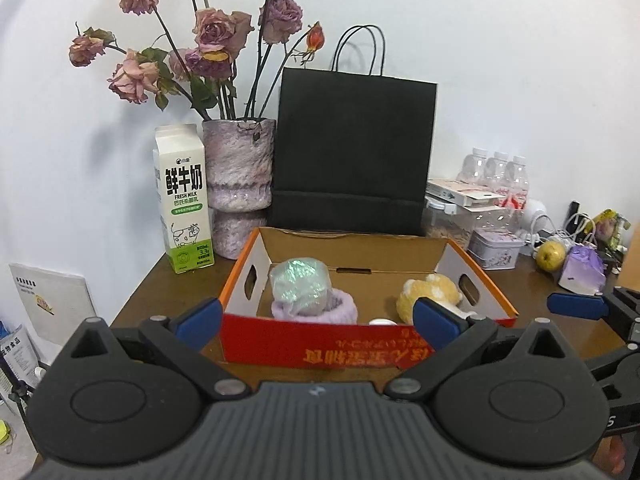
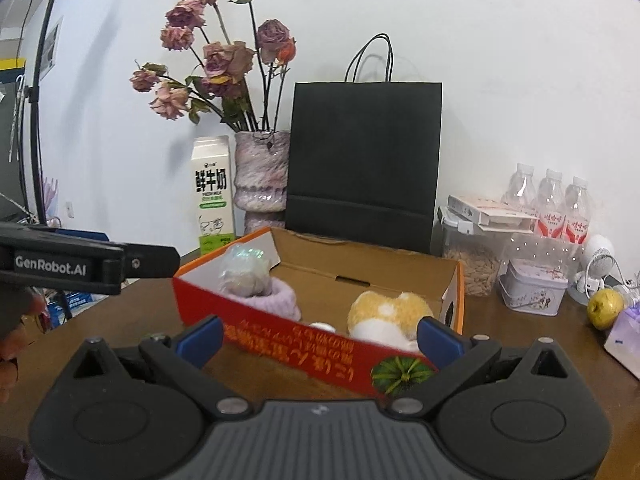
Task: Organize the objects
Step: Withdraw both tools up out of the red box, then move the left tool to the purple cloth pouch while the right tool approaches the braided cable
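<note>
An open cardboard box (image 1: 332, 344) with a red front wall sits on the brown wooden table (image 1: 160, 280) and serves as the landmark here. Inside it, toward its left end, an iridescent wrapped bundle (image 1: 300, 282) rests on a fuzzy lilac item (image 1: 314, 308). Toward its right end lies a yellow-and-white plush toy (image 1: 430, 292), and a small white object (image 1: 382, 322), too hidden to identify, peeks over the front wall between them.

The left gripper (image 1: 318, 320) hovers just in front of the box, its blue-padded fingers spread wide and holding nothing. The right gripper (image 2: 320, 338) hangs in front of the box as well, nearer its right front corner, its fingers also wide apart and empty.

Directly behind the box stands a black paper bag (image 1: 352, 152). Behind the box's left corner are a mottled vase (image 1: 238, 168) of dried roses (image 1: 208, 36) and, left of that, a milk carton (image 1: 184, 200). To the right of the box sit a floral tin (image 2: 534, 288), a clear container of seeds (image 2: 472, 268), three water bottles (image 2: 554, 204) and a yellow-green apple (image 2: 606, 308).
</note>
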A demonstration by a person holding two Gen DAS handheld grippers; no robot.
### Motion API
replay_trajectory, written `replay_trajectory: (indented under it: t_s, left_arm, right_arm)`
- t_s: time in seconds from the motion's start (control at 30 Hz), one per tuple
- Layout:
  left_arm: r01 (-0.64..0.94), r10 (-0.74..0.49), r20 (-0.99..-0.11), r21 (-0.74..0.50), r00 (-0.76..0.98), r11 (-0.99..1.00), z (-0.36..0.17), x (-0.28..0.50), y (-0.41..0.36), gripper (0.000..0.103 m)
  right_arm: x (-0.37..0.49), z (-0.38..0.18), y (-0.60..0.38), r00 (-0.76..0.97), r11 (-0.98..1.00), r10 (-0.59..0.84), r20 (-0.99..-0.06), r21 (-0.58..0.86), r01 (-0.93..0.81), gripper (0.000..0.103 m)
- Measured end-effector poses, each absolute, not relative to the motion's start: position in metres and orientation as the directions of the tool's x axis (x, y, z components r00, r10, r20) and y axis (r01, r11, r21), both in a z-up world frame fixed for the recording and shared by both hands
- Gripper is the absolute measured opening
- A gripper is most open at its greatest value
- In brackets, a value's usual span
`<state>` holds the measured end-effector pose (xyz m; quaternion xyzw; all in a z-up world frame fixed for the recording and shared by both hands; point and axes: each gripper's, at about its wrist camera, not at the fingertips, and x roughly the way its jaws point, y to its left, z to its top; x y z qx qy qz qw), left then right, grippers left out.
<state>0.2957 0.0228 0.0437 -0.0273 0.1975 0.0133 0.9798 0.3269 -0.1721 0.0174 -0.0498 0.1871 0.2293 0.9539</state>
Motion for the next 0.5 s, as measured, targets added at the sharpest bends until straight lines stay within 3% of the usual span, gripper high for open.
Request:
replay_trajectory:
  t_s: [0.5]
  left_arm:
    - [-0.053,0.023,-0.389,-0.066,0.921,0.996,0.002,0.235,0.017,0.103]
  right_arm:
    - [0.275,-0.015,-0.178,0.802,0.888,0.425,-0.419,0.019,-0.460,0.103]
